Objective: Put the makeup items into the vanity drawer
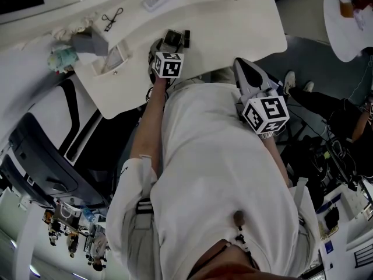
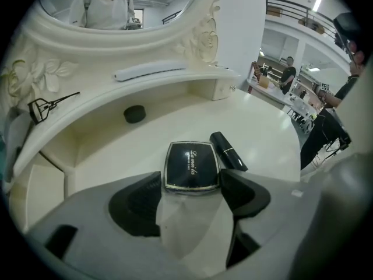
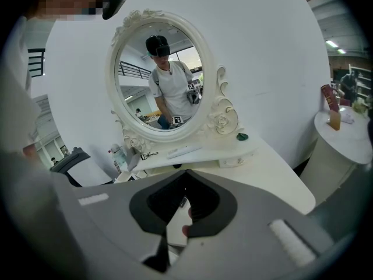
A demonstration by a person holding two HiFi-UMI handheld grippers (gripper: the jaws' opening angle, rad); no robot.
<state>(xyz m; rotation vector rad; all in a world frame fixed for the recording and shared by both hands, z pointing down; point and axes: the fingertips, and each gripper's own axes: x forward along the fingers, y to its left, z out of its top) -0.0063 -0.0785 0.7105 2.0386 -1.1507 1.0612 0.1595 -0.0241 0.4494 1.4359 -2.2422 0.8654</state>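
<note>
As far as I could judge, progress: early; no item seen in the drawer, all still to go.
Vanity (image 1: 233, 22): top and shelf carried the makeup.
Drawer (image 1: 106, 67): small, at the vanity's left, looked pulled out; I could not read its contents.
Right gripper (image 3: 183, 177): jaws together, empty, well back from the vanity.
Left gripper (image 2: 191, 182): jaws apart, straddling the near edge of the compact (image 2: 191, 165), not clamped.
Compact: flat on the top.
Eyelash curler (image 2: 46, 105): on the shelf.
Lipstick (image 2: 228, 150): just right of the compact.
</note>
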